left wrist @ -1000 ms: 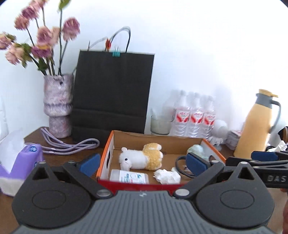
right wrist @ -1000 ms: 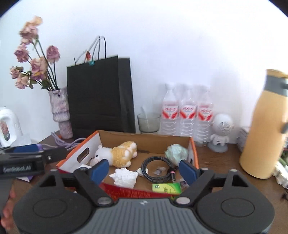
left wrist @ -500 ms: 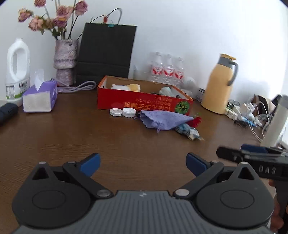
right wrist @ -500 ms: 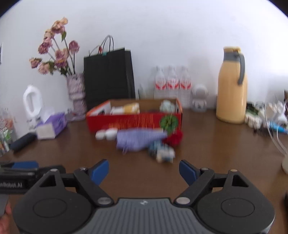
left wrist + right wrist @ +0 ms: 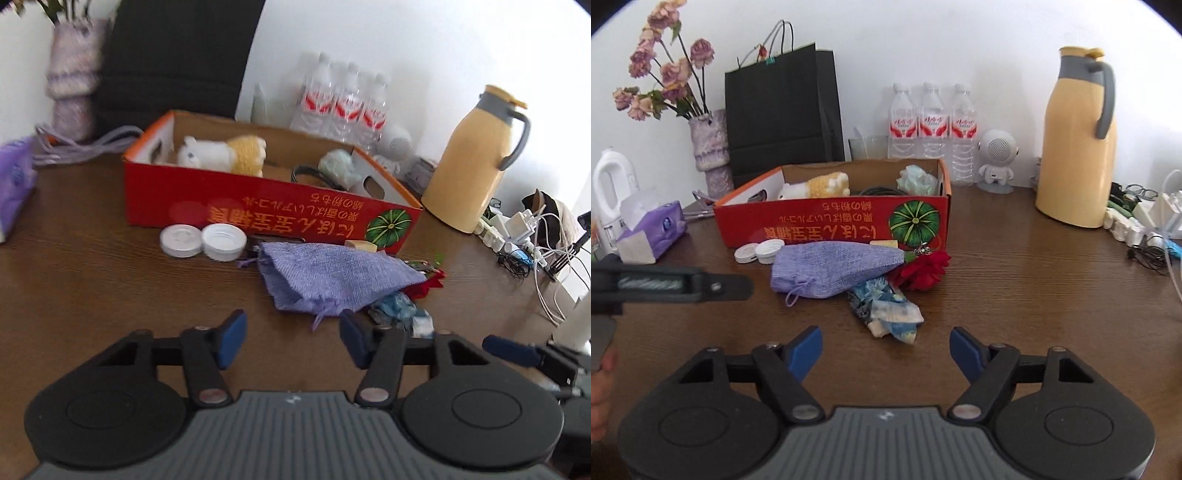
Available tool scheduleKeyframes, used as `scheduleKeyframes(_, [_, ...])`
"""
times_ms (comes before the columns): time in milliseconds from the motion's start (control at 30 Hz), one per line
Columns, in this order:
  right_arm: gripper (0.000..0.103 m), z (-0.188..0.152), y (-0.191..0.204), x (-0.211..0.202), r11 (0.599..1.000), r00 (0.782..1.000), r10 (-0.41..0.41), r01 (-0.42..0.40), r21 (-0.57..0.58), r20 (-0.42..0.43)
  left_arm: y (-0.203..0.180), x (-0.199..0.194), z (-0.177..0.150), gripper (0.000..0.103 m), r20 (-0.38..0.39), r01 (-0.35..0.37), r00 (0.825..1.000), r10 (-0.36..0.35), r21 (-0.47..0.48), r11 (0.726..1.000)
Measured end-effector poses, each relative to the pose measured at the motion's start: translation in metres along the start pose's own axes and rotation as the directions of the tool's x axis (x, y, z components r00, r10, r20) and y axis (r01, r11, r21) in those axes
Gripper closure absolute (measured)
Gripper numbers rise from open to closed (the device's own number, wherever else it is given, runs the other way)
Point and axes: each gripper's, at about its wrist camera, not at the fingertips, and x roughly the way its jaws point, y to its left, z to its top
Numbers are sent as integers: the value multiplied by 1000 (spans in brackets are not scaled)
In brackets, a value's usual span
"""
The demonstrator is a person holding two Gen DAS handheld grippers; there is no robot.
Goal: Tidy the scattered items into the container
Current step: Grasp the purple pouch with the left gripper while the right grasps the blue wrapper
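Observation:
A red cardboard box (image 5: 273, 214) (image 5: 831, 225) stands on the brown table and holds a plush toy (image 5: 221, 157), a black cable and a pale green wad. In front of it lie two white lids (image 5: 203, 240) (image 5: 759, 251), a purple cloth pouch (image 5: 332, 277) (image 5: 834, 267), a red fabric flower (image 5: 925, 269) and a blue patterned wrapper (image 5: 886, 312) (image 5: 400, 314). My left gripper (image 5: 291, 341) is open and empty, just short of the pouch. My right gripper (image 5: 886, 349) is open and empty, just short of the wrapper.
A yellow thermos (image 5: 1078, 140), three water bottles (image 5: 931, 125), a small white robot figure (image 5: 997, 162), a black paper bag (image 5: 783, 110) and a flower vase (image 5: 709, 147) stand behind the box. A purple tissue box (image 5: 653, 236) is at left. Chargers and cables (image 5: 524, 236) lie at right.
Both grippers have moved forward toward the items in front of the box after a pull-back from over the box. Both jaws stand narrower than before but still open.

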Motion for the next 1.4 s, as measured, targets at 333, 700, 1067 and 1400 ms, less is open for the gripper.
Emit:
scheduleKeyframes(333, [58, 21, 6, 46, 998, 999, -13, 11, -55, -36, -1, 23, 18, 100, -23, 57, 998, -57, -21, 998])
scheduleKeyframes(700, [86, 14, 8, 13, 999, 999, 42, -42, -6, -31, -6, -99, 39, 101, 158, 218, 965, -208, -48, 975])
scheduleKeyframes(1067, [86, -20, 11, -81, 995, 995, 72, -77, 62, 72, -3, -175, -56, 101, 230, 56, 972, -41, -61, 997])
scheduleKeyframes(1400, [86, -41, 31, -117, 992, 991, 116, -119, 46, 64, -16, -203, -60, 101, 264, 80, 962, -72, -21, 997])
